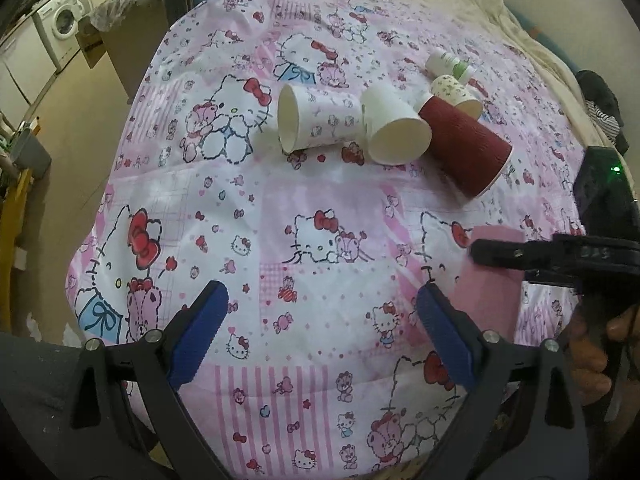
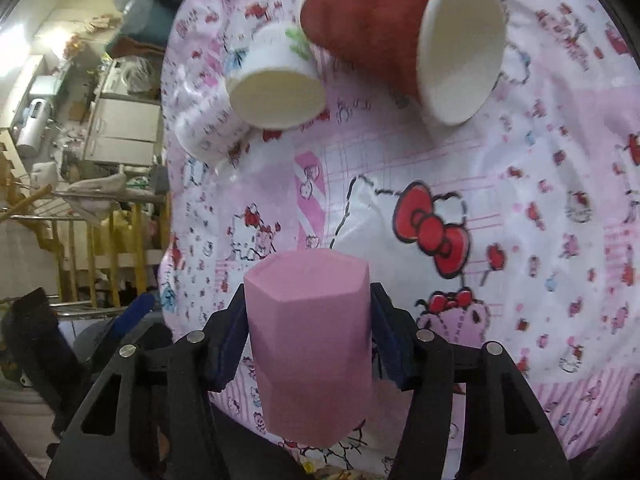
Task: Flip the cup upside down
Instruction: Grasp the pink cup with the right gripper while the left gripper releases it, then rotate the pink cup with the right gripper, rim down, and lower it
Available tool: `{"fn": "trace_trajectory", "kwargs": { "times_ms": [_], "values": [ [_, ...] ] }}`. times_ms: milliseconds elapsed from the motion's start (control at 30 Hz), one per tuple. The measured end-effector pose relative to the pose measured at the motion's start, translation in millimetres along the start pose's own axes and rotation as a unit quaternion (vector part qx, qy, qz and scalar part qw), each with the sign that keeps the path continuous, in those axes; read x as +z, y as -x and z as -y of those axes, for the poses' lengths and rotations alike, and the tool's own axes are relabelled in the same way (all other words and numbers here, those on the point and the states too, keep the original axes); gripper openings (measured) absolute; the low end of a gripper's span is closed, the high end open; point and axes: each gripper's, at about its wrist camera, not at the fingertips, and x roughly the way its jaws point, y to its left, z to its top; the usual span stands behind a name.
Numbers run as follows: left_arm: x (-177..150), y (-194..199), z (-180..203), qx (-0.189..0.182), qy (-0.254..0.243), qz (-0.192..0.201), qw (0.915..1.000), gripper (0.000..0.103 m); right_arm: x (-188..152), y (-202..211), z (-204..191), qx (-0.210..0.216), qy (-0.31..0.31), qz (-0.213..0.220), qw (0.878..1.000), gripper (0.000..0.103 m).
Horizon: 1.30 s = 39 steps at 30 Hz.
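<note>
Right gripper clamped mid-wall on pink faceted cup, likely light, rigid, slick-sided, so grip flats firmly; left gripper spread wide, empty, beside it.

A lived-in home: a bed under a pink cartoon-cat quilt fills the room, with a washing machine and white cabinets far left, and cardboard boxes beside them.

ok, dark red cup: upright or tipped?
Tipped. The dark red cup lies on its side on the bedsheet, white open mouth facing sideways in the right wrist view, leaning against the other paper cups.
</note>
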Motion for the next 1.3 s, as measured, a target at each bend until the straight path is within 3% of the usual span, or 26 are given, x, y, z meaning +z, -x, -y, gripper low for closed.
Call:
{"fn": "trace_trajectory", "kwargs": {
  "times_ms": [300, 433, 600, 867, 967, 1300],
  "values": [
    [-1, 7, 25, -0.06, -0.042, 0.017, 0.9972, 0.094, 10, 49, 12, 0.045, 0.0, 0.071, 0.996, 0.059],
    [-7, 6, 43, -0.09, -0.076, 0.01, 0.9929, 0.094, 10, 49, 26, 0.065, -0.026, 0.085, 0.994, 0.059],
    [-14, 6, 59, -0.114, -0.108, 0.003, 0.9876, 0.094, 7, 49, 13, 0.064, -0.006, 0.091, 0.994, 0.059],
    [-19, -1, 67, -0.115, -0.127, -0.016, 0.9852, 0.094, 4, 24, -13, 0.049, 0.045, 0.057, 0.996, 0.059],
    [-20, -9, 65, -0.085, -0.126, -0.026, 0.988, 0.094, 1, 18, -24, 0.039, 0.072, 0.051, 0.995, 0.059],
    [-22, -21, 54, -0.061, -0.111, -0.047, 0.9908, 0.094, -12, 29, -43, 0.019, 0.135, 0.066, 0.988, 0.059]
  ]
}}
